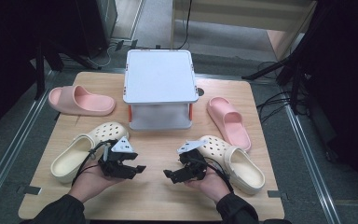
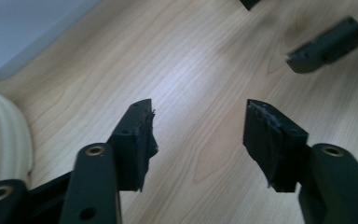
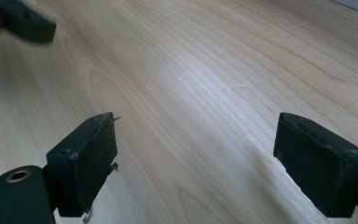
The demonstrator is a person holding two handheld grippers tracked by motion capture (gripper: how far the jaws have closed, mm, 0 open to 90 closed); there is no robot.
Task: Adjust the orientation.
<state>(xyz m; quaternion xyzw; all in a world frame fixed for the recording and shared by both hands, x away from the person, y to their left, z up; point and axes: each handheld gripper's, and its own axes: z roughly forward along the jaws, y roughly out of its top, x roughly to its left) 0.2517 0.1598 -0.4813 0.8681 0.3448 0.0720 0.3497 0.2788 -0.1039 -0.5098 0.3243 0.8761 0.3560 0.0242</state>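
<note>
Overhead, light wooden table (image 1: 154, 196) on grey carpet (image 1: 9, 135); left tongs (image 2: 198, 135) and right tongs (image 3: 196, 163) spread, empty

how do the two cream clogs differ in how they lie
The left cream clog points its toe up and right toward the white stand; the right cream clog points its toe up and left. The left one lies beside the left claw, the right one beside the right claw. Both rest sole-down.

The wooden table (image 1: 158, 196) bears two cream clogs (image 1: 86, 149), two pink slides (image 1: 80, 101), a white rack (image 1: 160, 88).
</note>
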